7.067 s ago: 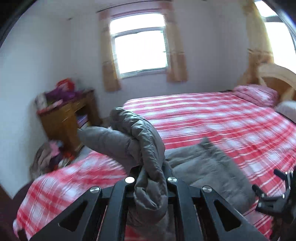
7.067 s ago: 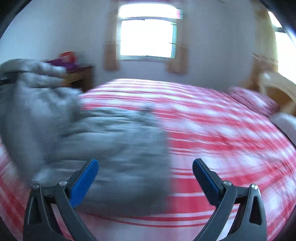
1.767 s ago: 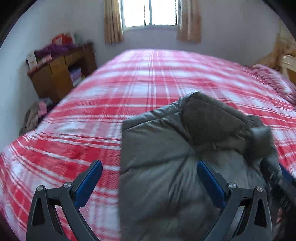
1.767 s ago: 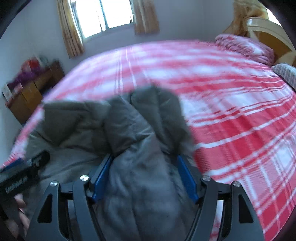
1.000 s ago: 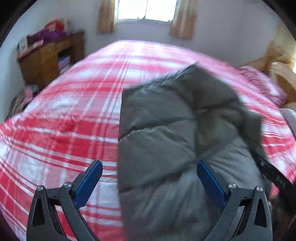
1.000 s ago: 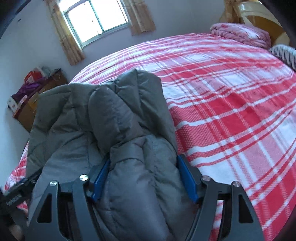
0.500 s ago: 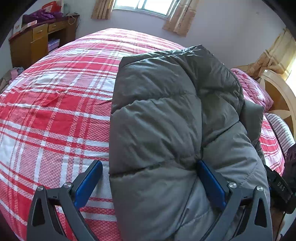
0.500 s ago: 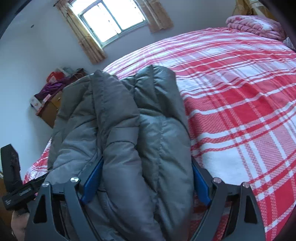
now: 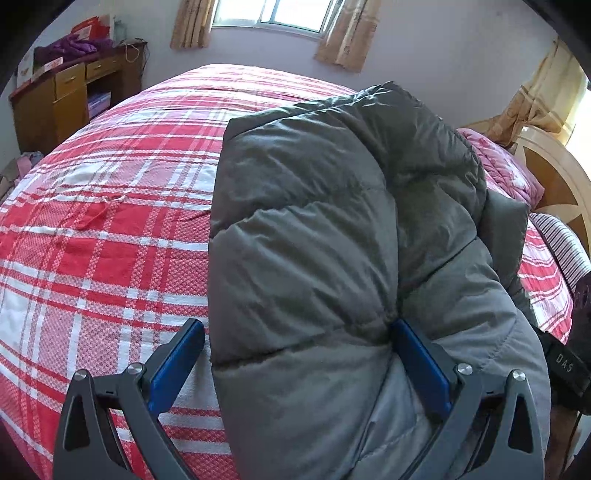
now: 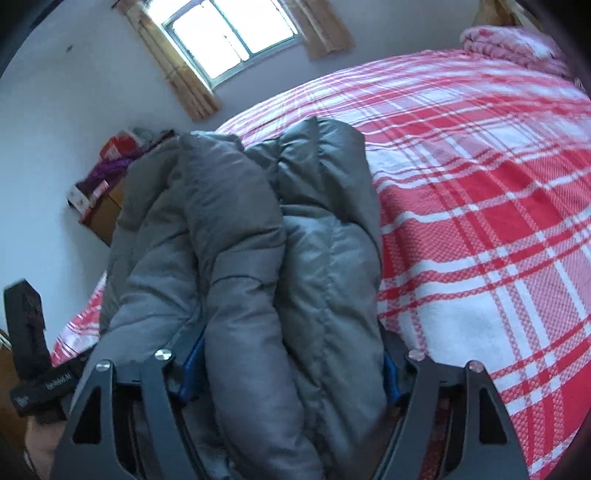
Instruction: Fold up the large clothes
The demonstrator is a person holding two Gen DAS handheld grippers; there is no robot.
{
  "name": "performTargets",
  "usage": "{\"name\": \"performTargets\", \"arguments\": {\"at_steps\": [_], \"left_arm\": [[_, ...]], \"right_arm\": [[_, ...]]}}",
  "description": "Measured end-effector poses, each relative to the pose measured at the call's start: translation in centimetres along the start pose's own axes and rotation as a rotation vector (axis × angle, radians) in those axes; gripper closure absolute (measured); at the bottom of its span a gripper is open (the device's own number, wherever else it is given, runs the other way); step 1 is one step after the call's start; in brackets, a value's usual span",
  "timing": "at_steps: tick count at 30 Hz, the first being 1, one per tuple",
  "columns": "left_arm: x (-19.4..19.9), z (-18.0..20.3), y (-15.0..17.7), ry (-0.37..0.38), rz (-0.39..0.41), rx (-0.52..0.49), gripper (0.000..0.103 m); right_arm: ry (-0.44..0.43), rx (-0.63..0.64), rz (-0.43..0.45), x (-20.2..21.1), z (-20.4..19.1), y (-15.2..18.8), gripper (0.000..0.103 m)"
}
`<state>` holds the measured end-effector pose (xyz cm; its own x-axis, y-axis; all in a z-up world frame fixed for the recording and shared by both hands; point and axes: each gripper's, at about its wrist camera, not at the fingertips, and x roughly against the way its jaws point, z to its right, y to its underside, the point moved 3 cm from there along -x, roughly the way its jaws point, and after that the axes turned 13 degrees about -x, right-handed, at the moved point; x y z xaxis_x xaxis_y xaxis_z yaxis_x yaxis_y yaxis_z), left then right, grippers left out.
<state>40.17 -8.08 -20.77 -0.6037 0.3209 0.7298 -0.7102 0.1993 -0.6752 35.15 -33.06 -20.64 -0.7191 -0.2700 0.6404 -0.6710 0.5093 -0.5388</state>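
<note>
Nearest the left wrist camera, the left tongs (image 9: pixel 299 365) stand spread wide, with the folded grey puffer jacket (image 9: pixel 325 236) filling most of the gap between them. Its right blue pad (image 9: pixel 421 365) presses into the jacket's quilted side, while the left pad stands just clear of the fabric, over the bedspread. So the left tongs are released, not gripping.

Close to the right wrist camera, the right tongs (image 10: pixel 291 373) have the bundled jacket (image 10: pixel 258 258) bulging up between both blue pads, which touch it on either side; the tongs are clenched on the thick stack of layers. A sleeve or folded panel lies along the top of the bundle, running away from the camera.

Beneath the jacket lies the bed with its red and white plaid bedspread (image 9: pixel 96 236), which spreads out to the left of the garment in the left view and to the right in the right view (image 10: pixel 498 206). The jacket sits near the bed's near edge.

Farther off, a pink pillow (image 9: pixel 506 173) and a striped one lie by the pale wooden headboard (image 9: pixel 554 177). A wooden cabinet (image 9: pixel 62 103) with purple clothing and boxes on top stands against the wall. Beyond the bed, a bright window (image 10: pixel 229 40) is flanked by tan curtains (image 9: pixel 347 33).
</note>
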Motion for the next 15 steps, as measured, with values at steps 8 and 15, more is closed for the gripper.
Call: {"name": "performTargets", "arguments": {"at_steps": [8, 15], "left_arm": [[-0.4, -0.1, 0.1, 0.024, 0.006, 0.002, 0.001], [-0.5, 0.1, 0.1, 0.028, 0.015, 0.0, 0.001]], "right_arm": [[-0.036, -0.088, 0.021, 0.7, 1.2, 0.0, 0.028], [-0.019, -0.122, 0.082, 1.6, 1.6, 0.3, 0.018]]}}
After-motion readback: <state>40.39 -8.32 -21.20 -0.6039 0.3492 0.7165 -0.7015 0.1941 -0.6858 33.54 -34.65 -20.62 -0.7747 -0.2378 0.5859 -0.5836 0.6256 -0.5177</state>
